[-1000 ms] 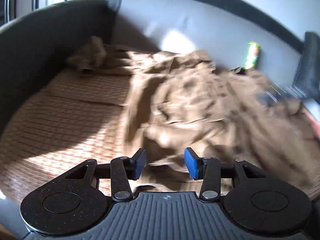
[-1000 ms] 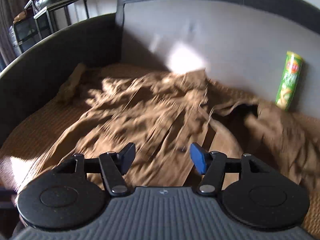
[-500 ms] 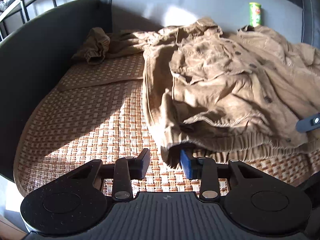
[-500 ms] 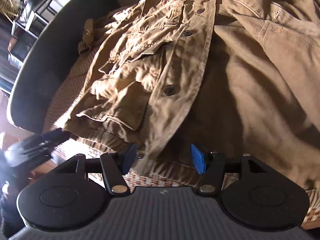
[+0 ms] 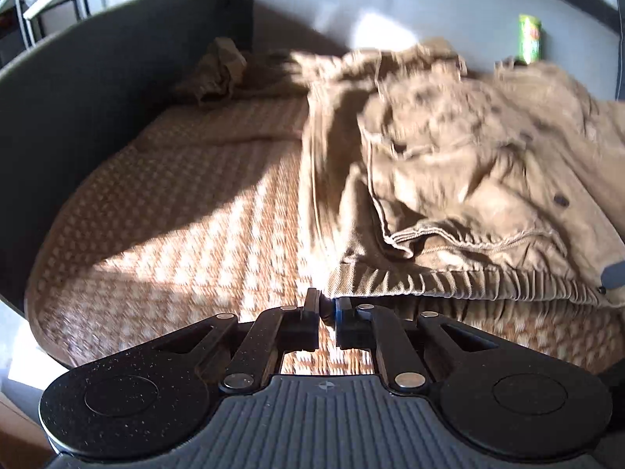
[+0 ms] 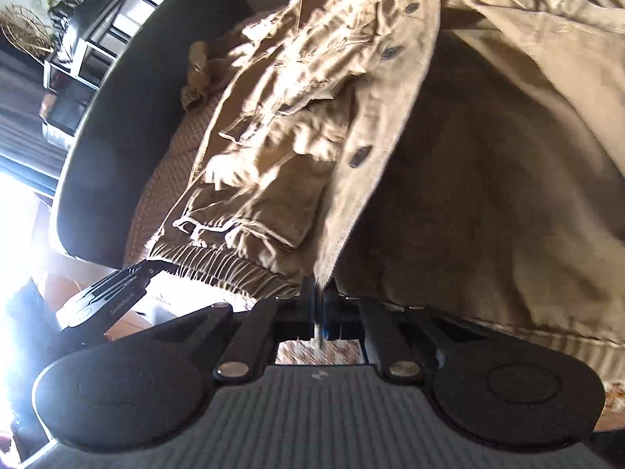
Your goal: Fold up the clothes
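A tan button-up jacket [image 5: 461, 164] lies rumpled on a woven mat over the sofa seat. My left gripper [image 5: 327, 308] is shut on the left corner of the jacket's ribbed hem [image 5: 429, 281]. In the right wrist view the same jacket [image 6: 312, 125] fills the frame, its front panel half open. My right gripper [image 6: 321, 305] is shut on the lower end of the buttoned front edge [image 6: 375, 164], cloth pinched between the pads. The left gripper's body [image 6: 105, 301] shows at the lower left of that view, at the hem.
The woven mat [image 5: 175, 211] covers the seat, bare to the left of the jacket. A dark sofa arm [image 5: 78, 90] curves along the left, the grey backrest [image 5: 410, 4] behind. A green can [image 5: 529, 43] stands against the backrest. A metal shelf [image 6: 90, 51] stands beyond the sofa.
Both grippers came down to the jacket's near edge and went from open to shut on it. The right one also rolled and swung in over the front panel.
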`<action>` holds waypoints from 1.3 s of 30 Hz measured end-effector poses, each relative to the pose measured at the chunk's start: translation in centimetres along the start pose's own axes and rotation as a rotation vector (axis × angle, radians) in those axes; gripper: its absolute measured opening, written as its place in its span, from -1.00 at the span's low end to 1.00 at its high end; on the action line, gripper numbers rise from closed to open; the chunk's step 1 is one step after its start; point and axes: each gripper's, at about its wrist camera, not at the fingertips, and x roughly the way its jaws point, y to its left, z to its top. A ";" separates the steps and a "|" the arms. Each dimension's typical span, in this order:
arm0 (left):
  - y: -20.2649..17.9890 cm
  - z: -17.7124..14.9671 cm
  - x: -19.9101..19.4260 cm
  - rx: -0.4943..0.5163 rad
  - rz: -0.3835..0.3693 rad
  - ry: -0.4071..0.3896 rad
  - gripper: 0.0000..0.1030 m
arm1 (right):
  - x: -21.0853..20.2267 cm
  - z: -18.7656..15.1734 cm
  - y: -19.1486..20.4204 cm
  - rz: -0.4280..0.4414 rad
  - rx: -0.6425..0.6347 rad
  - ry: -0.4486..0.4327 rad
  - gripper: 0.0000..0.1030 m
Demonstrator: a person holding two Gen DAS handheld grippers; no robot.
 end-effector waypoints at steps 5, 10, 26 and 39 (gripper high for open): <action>0.7 -0.2 -1.0 0.001 -0.039 0.007 -0.79 | 1.5 -0.3 -1.7 -0.010 0.040 0.017 -0.94; 2.4 1.1 -5.3 -0.004 -0.096 -0.053 -0.39 | -0.3 -0.4 -1.0 -0.100 -0.008 0.010 -0.35; 0.9 1.7 1.4 0.058 -0.124 -0.007 -0.54 | 2.4 -2.2 3.1 -0.185 -0.364 -0.120 -0.50; -0.8 15.9 -0.1 -0.074 -0.333 -0.194 0.04 | -6.6 -1.6 0.4 -0.233 -0.226 -0.331 -0.39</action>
